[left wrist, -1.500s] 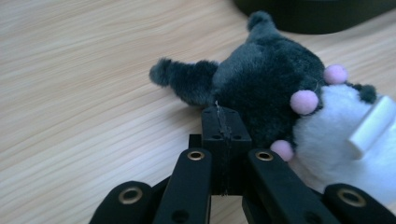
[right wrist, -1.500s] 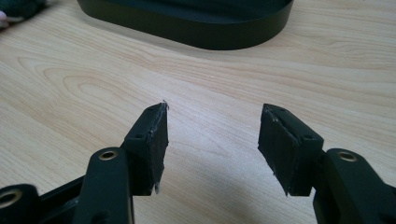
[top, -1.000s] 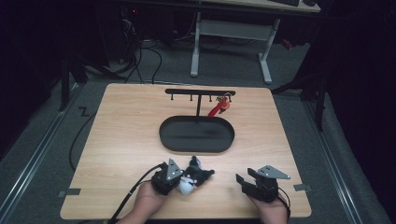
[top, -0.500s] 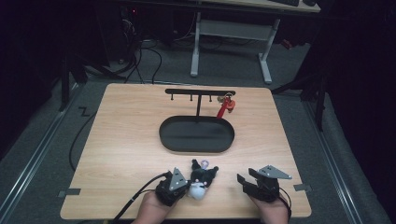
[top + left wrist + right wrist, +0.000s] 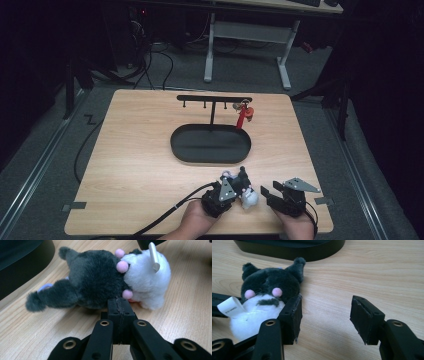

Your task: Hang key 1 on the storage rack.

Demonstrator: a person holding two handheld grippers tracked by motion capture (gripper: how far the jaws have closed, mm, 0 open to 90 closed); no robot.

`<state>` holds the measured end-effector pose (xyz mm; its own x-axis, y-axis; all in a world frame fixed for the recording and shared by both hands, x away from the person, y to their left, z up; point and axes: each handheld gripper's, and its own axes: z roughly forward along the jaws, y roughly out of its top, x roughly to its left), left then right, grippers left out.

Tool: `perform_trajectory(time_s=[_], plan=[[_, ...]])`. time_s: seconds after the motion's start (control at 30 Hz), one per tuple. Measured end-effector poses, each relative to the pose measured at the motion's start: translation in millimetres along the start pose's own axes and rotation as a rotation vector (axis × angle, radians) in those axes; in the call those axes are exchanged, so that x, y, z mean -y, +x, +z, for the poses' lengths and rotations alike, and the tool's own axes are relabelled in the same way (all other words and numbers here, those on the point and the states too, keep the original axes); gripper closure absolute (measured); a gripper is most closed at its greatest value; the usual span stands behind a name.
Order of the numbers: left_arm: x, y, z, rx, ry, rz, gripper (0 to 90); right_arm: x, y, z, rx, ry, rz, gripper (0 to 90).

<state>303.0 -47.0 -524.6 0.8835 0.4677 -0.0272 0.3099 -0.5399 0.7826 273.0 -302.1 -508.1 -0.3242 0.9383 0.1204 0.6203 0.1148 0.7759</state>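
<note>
At the bottom centre of the high view, a person's two hands come in from the lower edge, each holding a black two-jaw gripper. The left gripper [image 5: 239,186] has its jaws pressed fully together; in the left gripper view they meet at the near edge of a small plush toy [image 5: 105,281], perhaps pinching a bit of fur or a tag, though the exact hold is hidden. The toy lies on its side on the wooden table [image 5: 130,165], dark grey body toward the left of that view, white part toward the right, with small pink pompoms and a white label sticking up.

Just to the right, the right gripper [image 5: 269,192] rests with its jaws apart and nothing between them. In the right gripper view the toy sits at the left, just beside one jaw, whether touching it cannot be told, and bare wood shows in the gap.

Farther up, at the centre of the high view, is a black oval tray [image 5: 181,150]. Behind it stands a black rack [image 5: 212,98] with small hooks, and a red item [image 5: 243,116] hangs near its right end.

The risk, as a judgement: such a slight pinch on soft fur could slip, so the toy may drop or swing loose if lifted quickly. The open gripper sits so near that it could also nudge the toy aside
</note>
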Motion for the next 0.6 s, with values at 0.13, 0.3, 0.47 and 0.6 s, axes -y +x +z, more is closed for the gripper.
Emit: perform_trajectory(time_s=[0.13,0.3,0.47,0.6], plan=[[13.5,14.6,-17.4,-0.032,-0.014,-0.035,84.1,0.8,-2.5,-0.4,0.006,-0.001,0.003,43.3],[39.7,47.2,-56.6,-0.133,-0.016,-0.052,79.0,1.7,-2.1,2.9,0.019,0.017,0.001,43.1],[68.9,100.5,-111.1,-0.272,-0.014,-0.064,62.6,3.2,-4.5,6.7,0.032,0.034,0.017,43.1],[88.7,127.6,-139.4,-0.351,-0.021,-0.079,48.8,3.7,-5.4,9.1,0.04,0.044,0.008,41.0]])
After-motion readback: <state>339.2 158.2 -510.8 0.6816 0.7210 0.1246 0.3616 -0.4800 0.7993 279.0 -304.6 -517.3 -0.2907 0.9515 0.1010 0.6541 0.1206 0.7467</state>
